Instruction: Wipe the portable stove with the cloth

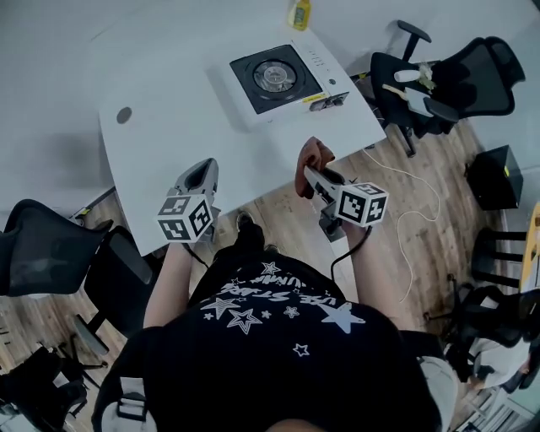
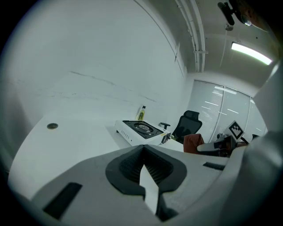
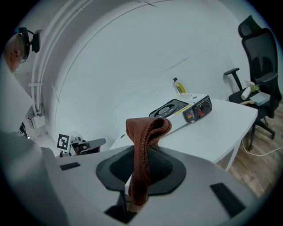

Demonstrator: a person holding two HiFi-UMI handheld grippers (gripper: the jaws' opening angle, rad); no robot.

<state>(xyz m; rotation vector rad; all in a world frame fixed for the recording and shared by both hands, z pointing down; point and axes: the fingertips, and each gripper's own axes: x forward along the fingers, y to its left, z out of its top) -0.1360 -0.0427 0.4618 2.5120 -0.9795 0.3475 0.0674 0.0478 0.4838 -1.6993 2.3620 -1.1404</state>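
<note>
The portable stove (image 1: 274,80) is white with a black top and a round burner, and it sits at the far right part of the white table (image 1: 169,93). It also shows in the left gripper view as the stove (image 2: 141,129) and in the right gripper view as the stove (image 3: 177,108), with its red knob facing me. A rust-brown knitted cloth (image 3: 148,128) stands folded between the jaws of my right gripper (image 3: 140,155), which is shut on it. In the head view this cloth (image 1: 314,159) hangs off the table's near edge, well short of the stove. My left gripper (image 1: 201,175) is shut with nothing in it, over the near table edge.
A yellow bottle (image 1: 299,14) stands behind the stove. A round grommet (image 1: 124,115) sits in the table's left part. Black office chairs stand at the right (image 1: 447,84) and the left (image 1: 51,253). A white cable (image 1: 405,245) lies on the wooden floor beside a black box (image 1: 494,177).
</note>
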